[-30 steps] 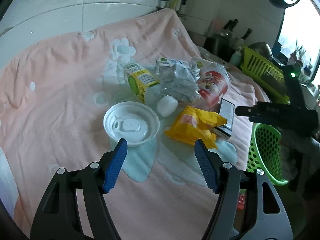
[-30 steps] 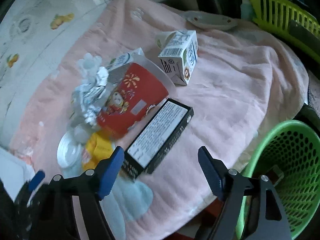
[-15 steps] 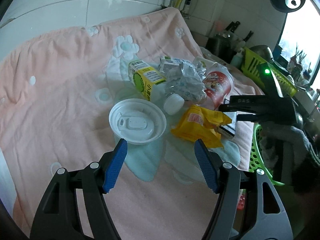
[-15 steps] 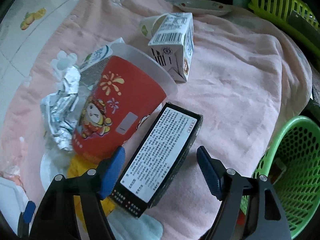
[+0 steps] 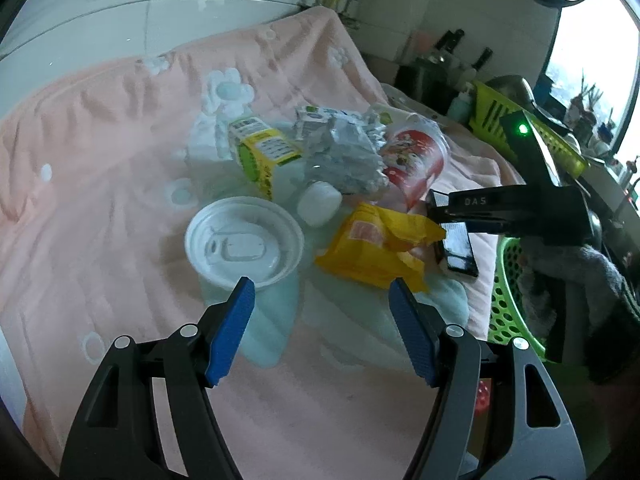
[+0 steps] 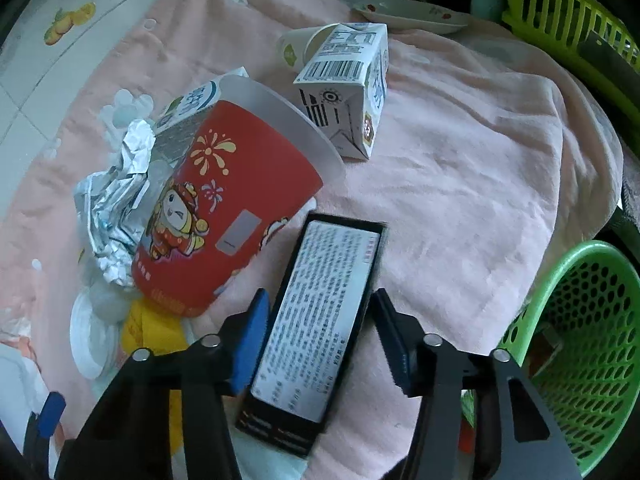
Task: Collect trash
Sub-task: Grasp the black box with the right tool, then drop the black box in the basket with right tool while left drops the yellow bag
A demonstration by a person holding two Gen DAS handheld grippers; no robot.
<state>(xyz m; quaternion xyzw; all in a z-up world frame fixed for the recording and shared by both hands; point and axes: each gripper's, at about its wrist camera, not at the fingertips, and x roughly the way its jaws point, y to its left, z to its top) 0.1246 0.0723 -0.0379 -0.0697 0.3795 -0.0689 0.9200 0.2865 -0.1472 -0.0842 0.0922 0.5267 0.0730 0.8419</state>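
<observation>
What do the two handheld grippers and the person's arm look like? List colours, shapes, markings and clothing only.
Left gripper: black angular frame with triangular cut-outs, silver rivets, ribbed blue finger pads. Right gripper: the same build, black frame, silver rivets, blue pads; from the left wrist view its black body carries white "DAS" lettering and a lit green light. A grey knitted sleeve shows behind it.

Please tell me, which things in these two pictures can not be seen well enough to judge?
- Green basket: right wrist view, its contents are dark behind the mesh and cut by the edge.
- Black box: right gripper is closing around it; whether the pads touch yet is unclear. Its label print is too small to read.
- Yellow wrapper: left wrist view, print blurred.
- Clear bottle: left wrist view, foil covers part of it.
</observation>
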